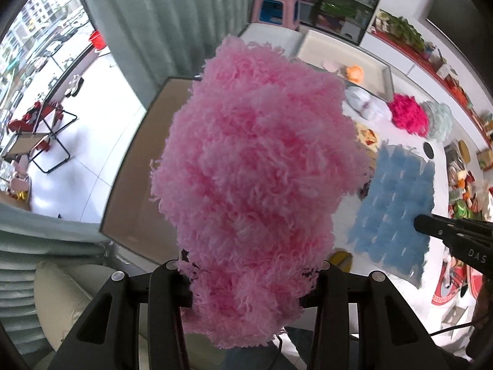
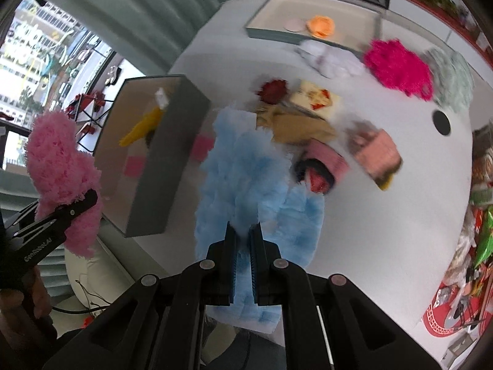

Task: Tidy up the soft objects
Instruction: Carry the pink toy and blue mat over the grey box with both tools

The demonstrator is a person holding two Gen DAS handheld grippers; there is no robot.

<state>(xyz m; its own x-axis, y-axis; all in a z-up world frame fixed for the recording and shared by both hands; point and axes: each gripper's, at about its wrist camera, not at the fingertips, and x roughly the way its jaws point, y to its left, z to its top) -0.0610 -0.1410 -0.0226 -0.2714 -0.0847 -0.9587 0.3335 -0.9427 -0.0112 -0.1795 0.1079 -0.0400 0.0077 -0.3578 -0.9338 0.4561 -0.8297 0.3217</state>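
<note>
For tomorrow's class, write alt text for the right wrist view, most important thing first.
The right gripper is shut on a fluffy blue cloth above a white table strewn with soft items. At the left, the left gripper holds a pink fluffy bundle near an open box.

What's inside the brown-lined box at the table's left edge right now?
In the right wrist view the box holds a yellow fuzzy piece, a small white item and a pink square. Its near wall hides part of the floor; the left view is blocked by the pink fluffy cloth.
</note>
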